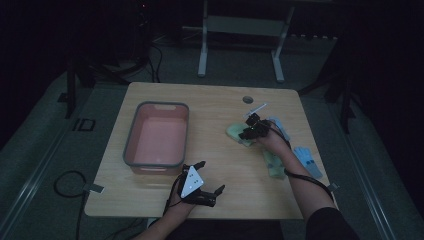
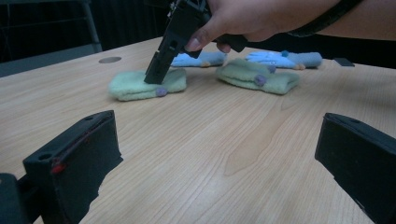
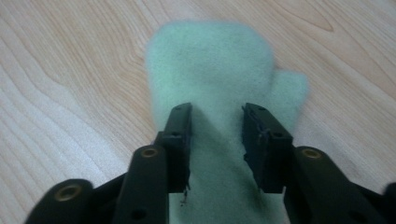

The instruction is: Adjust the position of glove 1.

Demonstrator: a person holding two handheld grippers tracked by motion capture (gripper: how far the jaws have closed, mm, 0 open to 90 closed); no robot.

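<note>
A pale green mitten (image 1: 234,131) (image 2: 135,86) (image 3: 210,60) lies flat on the wooden table right of centre. My right gripper (image 1: 248,132) (image 2: 154,77) (image 3: 217,116) points down onto it. Its jaws are partly apart and the tips rest on the fleece, with the mitten's middle showing in the gap. I see no fold pinched between the pads. My left gripper (image 1: 211,176) (image 2: 219,154) hovers near the table's front edge, jaws wide apart with nothing between them.
A second green mitten (image 1: 274,164) (image 2: 257,77) lies nearer the front right. Two light blue gloves (image 1: 306,160) (image 2: 280,58) lie by the right edge. A pink tub with a grey rim (image 1: 131,145) stands at the left. A cable hole (image 1: 248,99) is at the back.
</note>
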